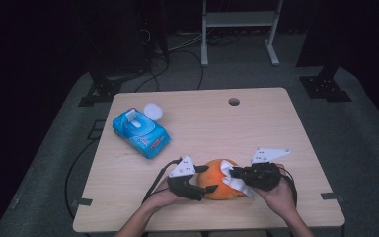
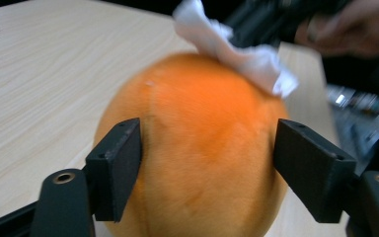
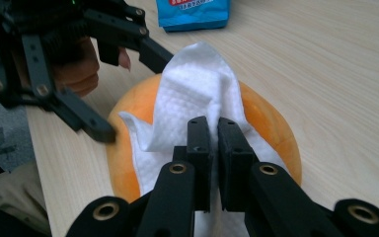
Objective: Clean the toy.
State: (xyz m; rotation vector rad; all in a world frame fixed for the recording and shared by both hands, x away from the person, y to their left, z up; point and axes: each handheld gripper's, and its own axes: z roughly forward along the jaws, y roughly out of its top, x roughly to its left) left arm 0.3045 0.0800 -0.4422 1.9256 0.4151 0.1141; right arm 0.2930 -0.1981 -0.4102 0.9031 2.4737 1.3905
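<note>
The orange ball (image 1: 220,178), soft and plush-looking, is set on the wooden table (image 1: 256,128) near its front edge, and every other place here is reckoned from it. A white wipe (image 3: 197,106) is draped over the ball's top and down the side that faces the right gripper (image 3: 214,133), whose jaws are pinched narrowly together on the cloth, with only the wipe's thickness between them. The ball's opposite flank is straddled by the left gripper (image 2: 207,163): its jaws stand wide, one to each side of the ball at its broadest part (in the left gripper view both pads seem to be touching the fuzzy surface, though a firm squeeze cannot be made out from the blurred frame). The ball appears to be steadied in this way while it is wiped.

As a judgement, the work is taken to be under way rather than finished. A wipe has been drawn out, brought to the ball and laid on its upper surface. The lower sides of the ball are not covered by the cloth, so more wiping is probably left, and the wipe has not yet been set down or thrown away.

Well beyond the ball, towards the far left of the table, a blue wipe packet (image 1: 140,131) is lying with its flap open, and a small white round object (image 1: 153,111) is seen just behind it.
</note>
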